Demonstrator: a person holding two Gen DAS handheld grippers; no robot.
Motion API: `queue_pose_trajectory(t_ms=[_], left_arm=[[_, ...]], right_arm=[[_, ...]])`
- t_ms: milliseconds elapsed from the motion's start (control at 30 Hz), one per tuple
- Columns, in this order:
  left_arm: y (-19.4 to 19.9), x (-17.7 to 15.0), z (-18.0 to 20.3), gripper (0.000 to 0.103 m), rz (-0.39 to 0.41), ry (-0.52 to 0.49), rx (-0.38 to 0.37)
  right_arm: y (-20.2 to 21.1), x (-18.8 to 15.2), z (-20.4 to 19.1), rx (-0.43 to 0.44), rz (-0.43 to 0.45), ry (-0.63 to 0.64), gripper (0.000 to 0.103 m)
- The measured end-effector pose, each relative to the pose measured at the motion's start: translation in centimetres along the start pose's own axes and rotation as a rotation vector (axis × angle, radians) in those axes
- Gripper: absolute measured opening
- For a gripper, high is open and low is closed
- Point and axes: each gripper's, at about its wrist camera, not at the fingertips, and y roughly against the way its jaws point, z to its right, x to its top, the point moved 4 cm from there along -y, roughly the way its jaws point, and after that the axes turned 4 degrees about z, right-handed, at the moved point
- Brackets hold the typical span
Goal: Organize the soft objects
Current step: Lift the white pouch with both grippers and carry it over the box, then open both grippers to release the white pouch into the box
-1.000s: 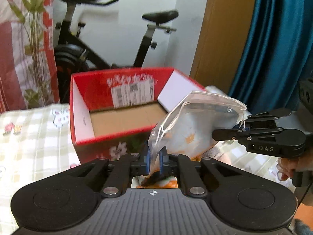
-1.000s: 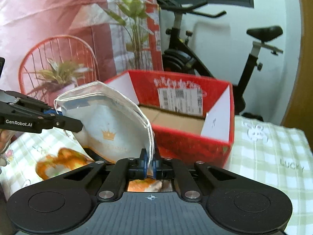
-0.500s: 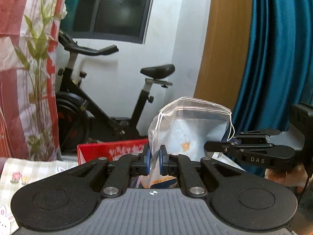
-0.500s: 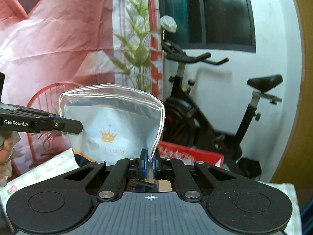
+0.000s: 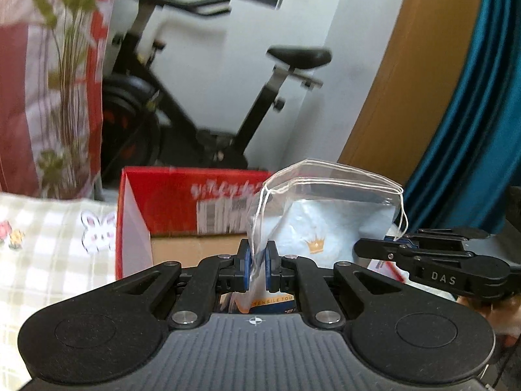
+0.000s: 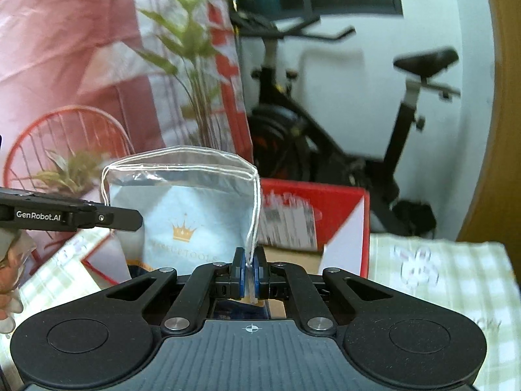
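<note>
One clear pouch (image 5: 329, 224), two grippers (image 5: 257, 265) (image 6: 248, 272), one red box (image 5: 182, 195).

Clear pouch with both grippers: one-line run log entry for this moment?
left gripper: shut on clear pouch | right gripper: shut on its other edge | pouch: held up before red box | not released

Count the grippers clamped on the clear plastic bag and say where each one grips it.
2. The left gripper pinches the clear plastic bag at one side edge; the right gripper pinches the opposite edge. No other gripper shows in either view.
</note>
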Motion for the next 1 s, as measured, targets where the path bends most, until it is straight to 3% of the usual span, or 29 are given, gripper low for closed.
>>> queue_pose_trajectory(t_ms=[233,533,600,667,700,800,1000], left_arm=[[-3.0,-1.2,-1.6,0.010,-0.094,0.028,0.014],[-4.6,-1.4,-2.8,0.011,-0.117,0.035,0.028],[-4.9,-1.2,-2.7,0.018,-0.122,0.019,0.047],[-5.0,-1.1,-2.9,0.055,-0.126,0.008,0.074],[-4.7,-1.0,-2.9,0.061,-0.115,0.010,0.084],[-3.9,-0.6,-3.2,0.064,-0.085,0.022,0.087],[-1.3,-0.2,-2.9,0.065,-0.051,0.012,0.114]], right_arm=[[-3.6,-1.3,1.2,-0.025,-0.091,-0.032,0.005],[-6.0,-1.2,1.6,-0.051,-0.103,-0.026,0.006],[-6.3,-1.2,1.6,-0.088,-0.100,-0.004,0.013],[-6.5,-1.0,1.6,-0.134,-0.095,0.015,0.023],[-6.5,-1.0,1.5,-0.146,-0.091,0.017,0.026],[-6.1,-0.9,1.5,-0.148,-0.075,0.006,0.033],[-4.0,-0.7,0.6,-0.132,-0.031,-0.003,0.033]])
